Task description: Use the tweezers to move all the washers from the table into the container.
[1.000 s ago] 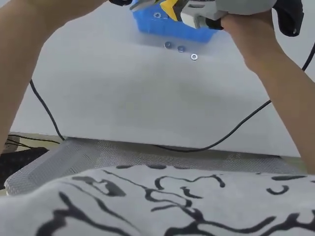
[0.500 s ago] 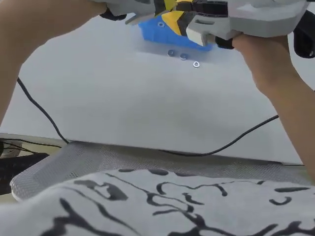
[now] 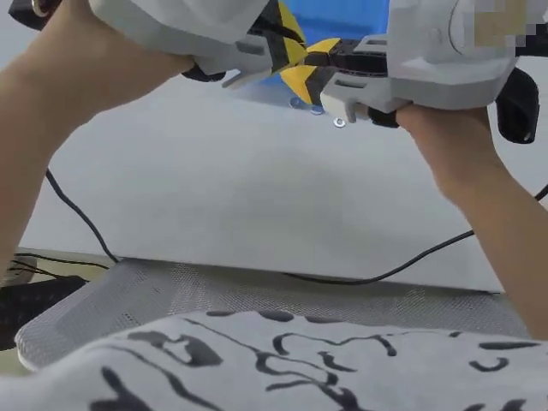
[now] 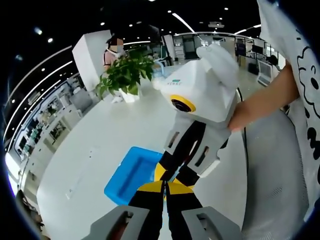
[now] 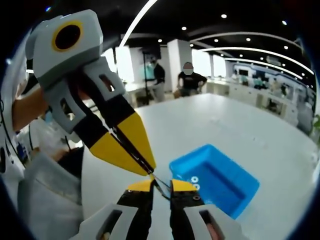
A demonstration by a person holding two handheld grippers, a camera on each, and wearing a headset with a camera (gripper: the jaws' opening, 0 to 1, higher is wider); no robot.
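Tweezers [image 5: 159, 185]: clamped lengthwise between the closed yellow jaws of my left gripper [image 5: 149, 172], just short of the container [image 5: 235, 190]. Their thin tip reaches in between the jaws of my right gripper [image 5: 162, 190]. Those jaws stand nearly together, and I cannot tell whether they pinch it. Washers [image 5: 194, 180]: some lie inside the container, near one corner. Three loose washers [image 3: 340, 122] lie close together on the table [image 3: 214, 188], just in front of the container. Both grippers meet tip to tip before the container.
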